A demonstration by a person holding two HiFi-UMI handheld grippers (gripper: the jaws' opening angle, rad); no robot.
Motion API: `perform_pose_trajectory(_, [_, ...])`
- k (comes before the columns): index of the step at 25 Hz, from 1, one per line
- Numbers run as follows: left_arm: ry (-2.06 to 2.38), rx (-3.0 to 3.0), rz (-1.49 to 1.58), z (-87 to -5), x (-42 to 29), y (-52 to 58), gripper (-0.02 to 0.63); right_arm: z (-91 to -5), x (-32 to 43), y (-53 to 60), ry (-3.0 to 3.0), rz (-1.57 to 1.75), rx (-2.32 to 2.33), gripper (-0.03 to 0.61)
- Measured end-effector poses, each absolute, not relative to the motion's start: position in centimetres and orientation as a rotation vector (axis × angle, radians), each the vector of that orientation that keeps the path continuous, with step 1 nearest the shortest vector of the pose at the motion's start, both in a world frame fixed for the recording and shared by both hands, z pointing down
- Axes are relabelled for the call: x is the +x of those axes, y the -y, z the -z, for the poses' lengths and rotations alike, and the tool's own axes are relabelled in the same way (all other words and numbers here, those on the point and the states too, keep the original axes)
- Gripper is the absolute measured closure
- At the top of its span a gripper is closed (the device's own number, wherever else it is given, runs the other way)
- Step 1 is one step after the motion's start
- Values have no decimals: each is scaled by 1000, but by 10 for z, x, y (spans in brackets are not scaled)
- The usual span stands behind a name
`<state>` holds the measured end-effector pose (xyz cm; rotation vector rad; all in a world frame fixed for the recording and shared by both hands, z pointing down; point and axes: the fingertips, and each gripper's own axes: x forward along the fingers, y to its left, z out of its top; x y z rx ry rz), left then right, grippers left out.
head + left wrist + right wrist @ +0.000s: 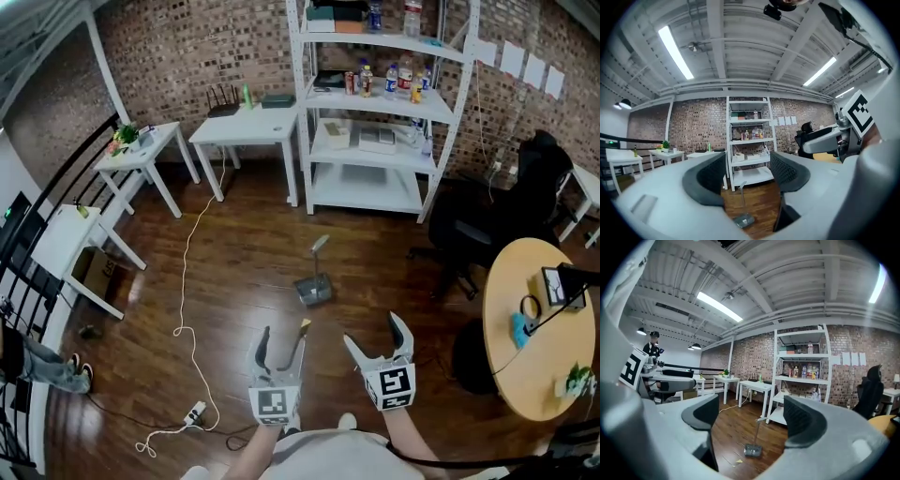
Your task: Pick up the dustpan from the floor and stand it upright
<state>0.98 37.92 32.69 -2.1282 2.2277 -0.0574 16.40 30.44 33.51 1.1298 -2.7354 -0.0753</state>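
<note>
A grey dustpan [313,291] stands upright on the wooden floor, its thin handle rising toward the shelving; it also shows between the jaws in the left gripper view, dustpan [743,218], and in the right gripper view, dustpan [753,449]. My left gripper [282,339] is open and empty, held level well short of the pan. My right gripper [378,332] is open and empty too, beside the left one. Neither touches the dustpan.
A white shelf unit [375,103] with bottles stands behind the pan. White tables [246,127] line the brick wall at left. A cable [190,281] runs across the floor to a power strip [194,412]. A black chair [497,220] and round wooden table [525,319] are at right. A small yellow scrap [305,323] lies near the pan.
</note>
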Motion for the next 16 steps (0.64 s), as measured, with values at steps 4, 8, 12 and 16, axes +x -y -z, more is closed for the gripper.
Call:
perform_pose_trajectory(4, [-2235, -2163, 38, -335, 9, -387, 330, -349, 162, -310, 2707, 50, 1078, 161])
perform_pose_trajectory(8, [-2230, -2215, 51, -336, 11, -385, 330, -336, 164, -310, 2718, 60, 1091, 161])
perform_pose_trajectory(12, [-2183, -2239, 52, -334, 14, -380, 330, -334, 164, -309, 2715, 75, 1119, 161])
perform_pose_trajectory(16, [-2147, -2252, 40, -341, 20, -382, 330, -351, 166, -313, 2703, 55, 1120, 163])
